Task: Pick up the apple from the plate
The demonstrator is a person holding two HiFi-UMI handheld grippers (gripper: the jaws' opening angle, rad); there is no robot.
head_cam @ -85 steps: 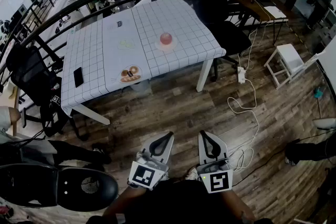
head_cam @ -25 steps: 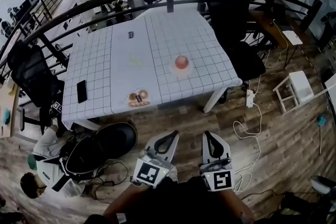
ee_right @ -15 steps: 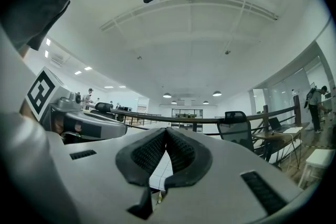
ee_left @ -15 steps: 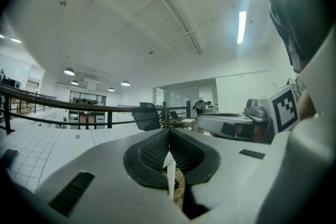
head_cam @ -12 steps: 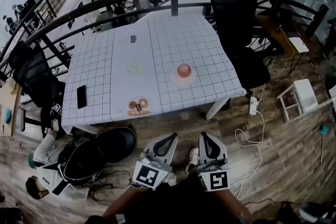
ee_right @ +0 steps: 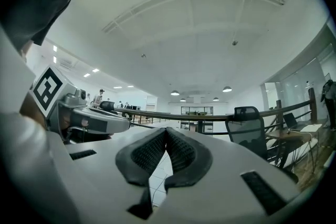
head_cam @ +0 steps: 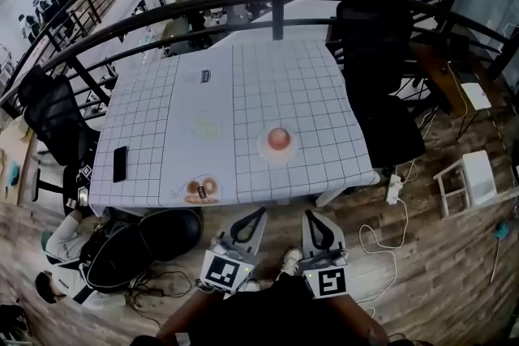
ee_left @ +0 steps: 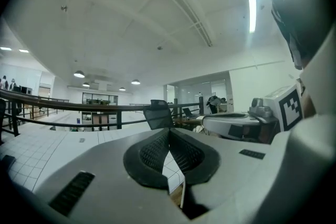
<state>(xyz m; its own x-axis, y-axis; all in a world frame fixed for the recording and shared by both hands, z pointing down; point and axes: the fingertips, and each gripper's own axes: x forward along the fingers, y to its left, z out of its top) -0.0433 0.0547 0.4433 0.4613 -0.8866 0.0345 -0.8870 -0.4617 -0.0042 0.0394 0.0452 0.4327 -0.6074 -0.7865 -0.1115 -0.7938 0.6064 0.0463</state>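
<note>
A red apple [head_cam: 278, 138] sits on a small white plate [head_cam: 277, 153] near the front right of the white gridded table [head_cam: 227, 93]. My left gripper [head_cam: 258, 214] and right gripper [head_cam: 310, 216] hover side by side over the wooden floor, short of the table's near edge, both well away from the apple. In the left gripper view the jaws of the left gripper [ee_left: 168, 132] meet at the tips with nothing between them. The right gripper [ee_right: 166, 130] is shut the same way and empty. Neither gripper view shows the apple.
A plate of pastries [head_cam: 200, 189], a black phone [head_cam: 120, 163] and a pale green item [head_cam: 206, 126] lie on the table. Black office chairs stand at the right [head_cam: 381, 61] and left [head_cam: 53, 121]. A black round seat [head_cam: 138, 247] and a seated person [head_cam: 57, 271] are at lower left. Cables [head_cam: 381, 247] lie at right.
The table, with the apple, has drawn nearer and lower in the head view as I moved toward it. Both grippers have stayed shut, side by side.
</note>
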